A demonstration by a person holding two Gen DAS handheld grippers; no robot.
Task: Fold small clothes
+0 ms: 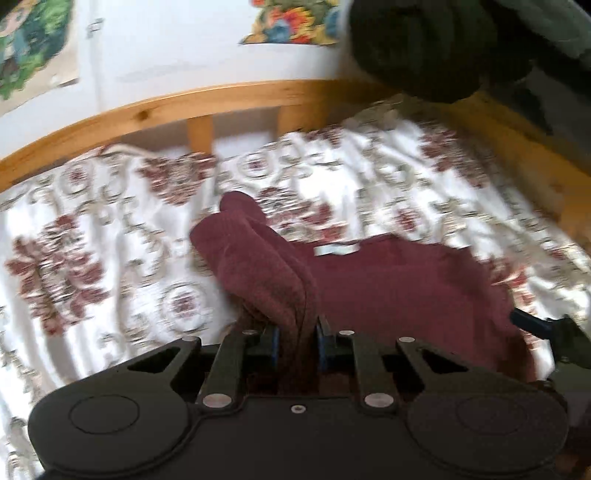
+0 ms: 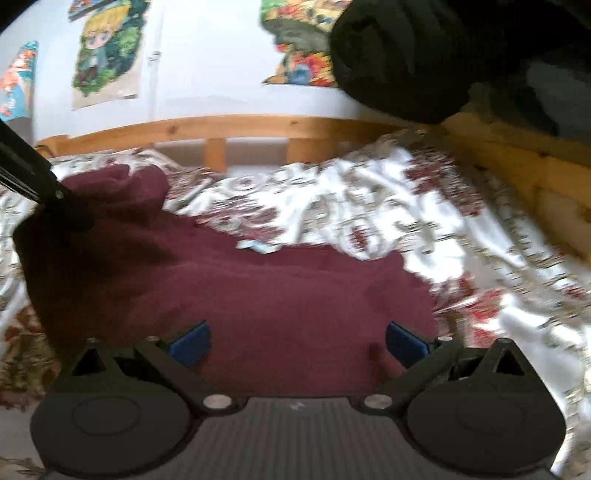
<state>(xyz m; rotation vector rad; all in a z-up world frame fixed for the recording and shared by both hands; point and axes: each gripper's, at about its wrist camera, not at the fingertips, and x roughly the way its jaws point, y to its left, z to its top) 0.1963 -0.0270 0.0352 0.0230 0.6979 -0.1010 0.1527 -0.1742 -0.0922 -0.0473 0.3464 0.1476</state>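
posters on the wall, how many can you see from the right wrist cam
4, more may be hidden. One at the left edge, a sliver at the top, the cartoon-figure one below that sliver, and a colourful one partly behind the dark bundle.

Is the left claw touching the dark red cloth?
Touching. The left wrist view shows the left claw shut on a raised fold of the dark red cloth, with the fabric squeezed between both blue pads.

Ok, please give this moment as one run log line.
left gripper: shut on garment | right gripper: open, over garment | surface: bedsheet
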